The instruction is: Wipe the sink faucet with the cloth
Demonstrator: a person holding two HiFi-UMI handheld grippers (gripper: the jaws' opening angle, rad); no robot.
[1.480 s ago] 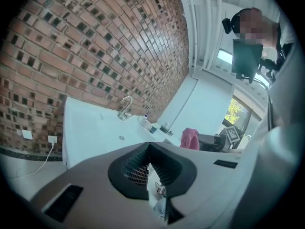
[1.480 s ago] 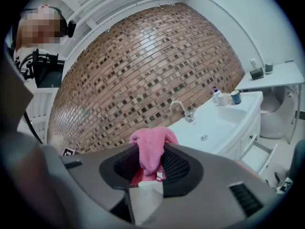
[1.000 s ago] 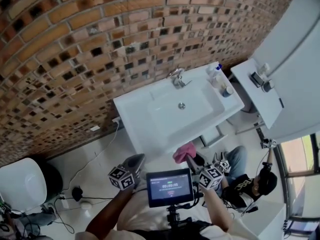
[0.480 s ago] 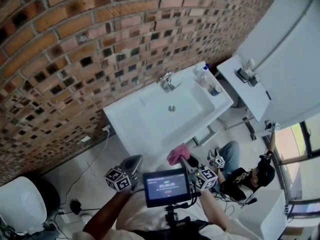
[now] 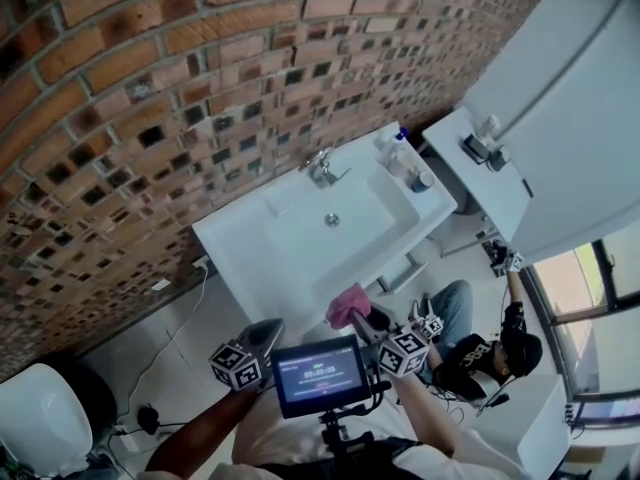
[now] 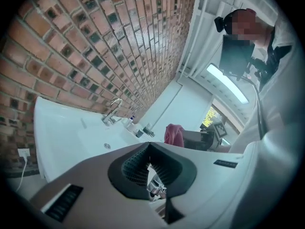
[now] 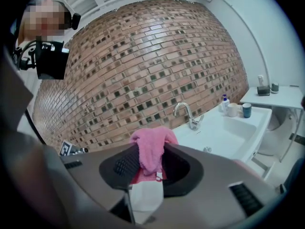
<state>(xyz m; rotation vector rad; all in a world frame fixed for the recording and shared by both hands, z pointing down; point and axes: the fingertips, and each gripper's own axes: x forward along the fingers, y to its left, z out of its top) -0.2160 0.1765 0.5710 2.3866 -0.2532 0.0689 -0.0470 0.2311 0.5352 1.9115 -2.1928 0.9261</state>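
Right tongs (image 5: pixel 366 320) are clamped on the cloth (image 5: pixel 347 305), a pink bundle low in the middle of the head view. Left tongs (image 5: pixel 270 328) hang just to their left. Both are well apart from the faucet (image 5: pixel 322 168), which stands above centre at the back edge of the sink (image 5: pixel 235 253), against the brick wall (image 5: pixel 150 118). I judge the wiping not yet begun; the step in hand is the reach.

From the left gripper view, my dark ribbed pads meet at their tips with nothing between them. The faucet sits left of centre, a thin curved chrome spout over a smooth white basin.

From the right gripper view, the cloth fills the gap between my pads. It is fluffy terry, folded so that a soft lobe stands proud of the tips. Beyond it, just right of centre, the faucet shows as a gooseneck with a lever at its base. Cups (image 7: pixel 246 109) stand at the sink's right end.

To do this well I should lead with that lobe, so that terry and not hard jaw meets the metal. Chrome is slick and rounded, so I would drape the cloth over the spout and follow its curve with light pressure. The grip must hold firm or the cloth may drag out, and my sweep should keep clear of the cups.
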